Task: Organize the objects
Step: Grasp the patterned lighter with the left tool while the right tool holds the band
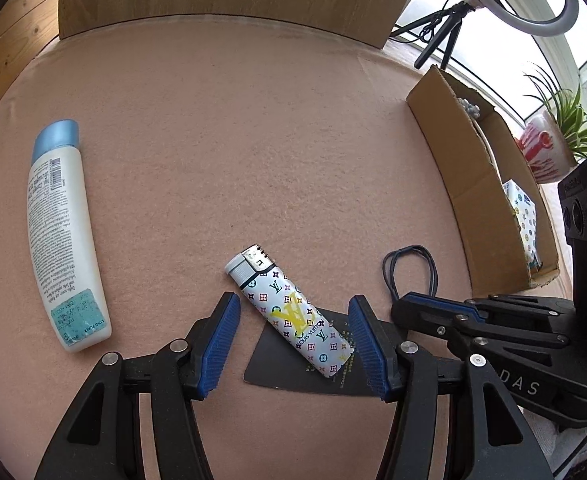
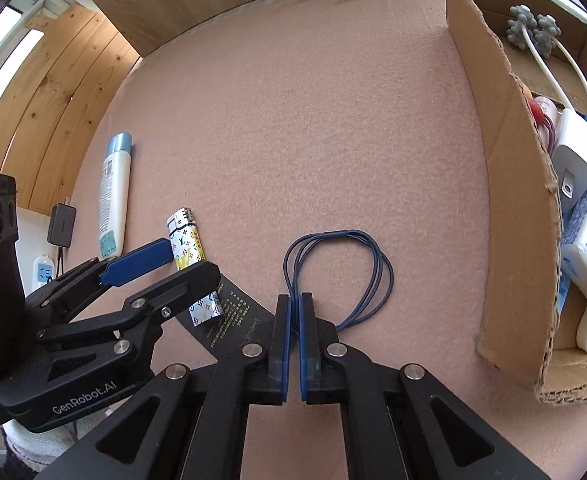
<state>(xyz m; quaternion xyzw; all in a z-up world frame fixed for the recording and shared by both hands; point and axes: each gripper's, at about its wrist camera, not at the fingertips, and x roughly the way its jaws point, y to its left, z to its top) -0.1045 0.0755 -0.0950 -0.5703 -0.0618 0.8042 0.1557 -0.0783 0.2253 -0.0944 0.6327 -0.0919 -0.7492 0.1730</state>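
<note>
Blue pads of my right gripper [image 2: 294, 312], low in the right-wrist frame, are pressed together on the near end of the hair tie [image 2: 339, 276]; its loop lies on the pink felt [image 2: 293, 120]. My left gripper [image 1: 293, 338] is spread around the lighter [image 1: 293, 312], which lies on a black card [image 1: 277, 364]. Further right stands the cardboard box [image 2: 505, 200]. I think the thin tie could slip out on lifting, and the card might drag along with the lighter.

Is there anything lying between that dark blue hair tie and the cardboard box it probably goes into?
Nothing visible does. The right hand-held gripper is shut on the hair tie, and only bare pink felt lies between it and the cardboard box. The box's near wall stands upright, so the tie must go over it.
</note>
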